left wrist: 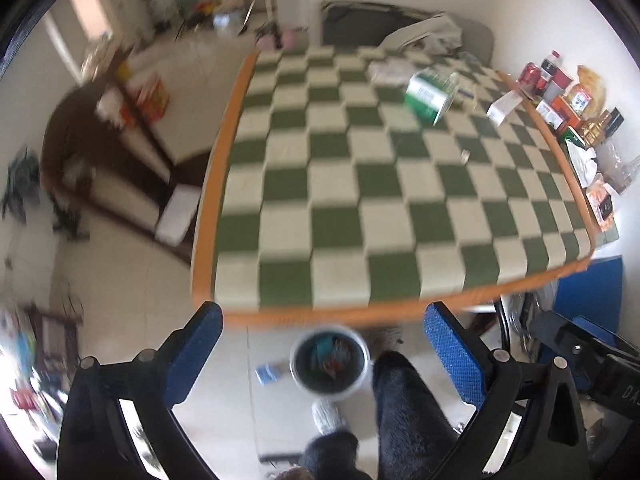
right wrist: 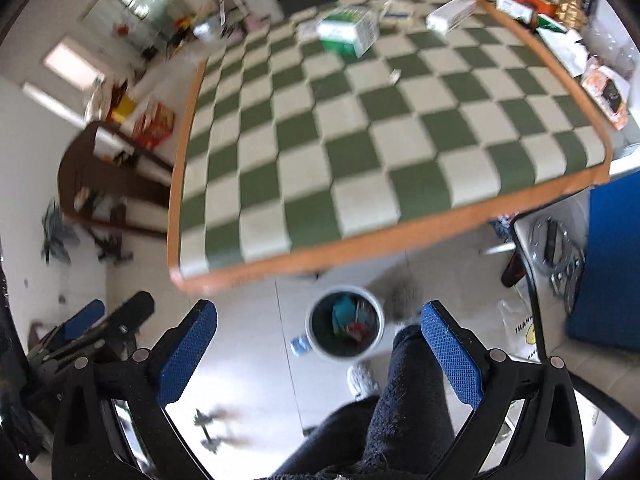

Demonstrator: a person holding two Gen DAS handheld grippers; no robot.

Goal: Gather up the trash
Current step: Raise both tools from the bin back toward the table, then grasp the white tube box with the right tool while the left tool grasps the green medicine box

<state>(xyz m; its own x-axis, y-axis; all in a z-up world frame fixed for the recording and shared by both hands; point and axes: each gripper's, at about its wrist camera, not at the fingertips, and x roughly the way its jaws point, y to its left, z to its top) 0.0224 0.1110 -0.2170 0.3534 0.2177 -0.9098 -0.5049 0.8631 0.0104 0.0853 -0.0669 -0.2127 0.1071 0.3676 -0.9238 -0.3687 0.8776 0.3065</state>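
We count one table point(left wrist: 400, 200) under a green-and-white checked cloth, and on it one green-and-white carton point(left wrist: 430, 94), one long white box point(right wrist: 450, 14) near the far edge and one tiny scrap point(right wrist: 395, 76) lying apart on the checks. On the floor stands one white waste bin point(right wrist: 344, 322) with a few bits of rubbish inside, too blurred to number. We see two grippers, the left point(left wrist: 322, 354) and the right point(right wrist: 320, 354), each with two blue-padded fingers spread wide and nothing between them.

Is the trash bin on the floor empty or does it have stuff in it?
Not empty: the trash bin holds colourful wrappers at its bottom.
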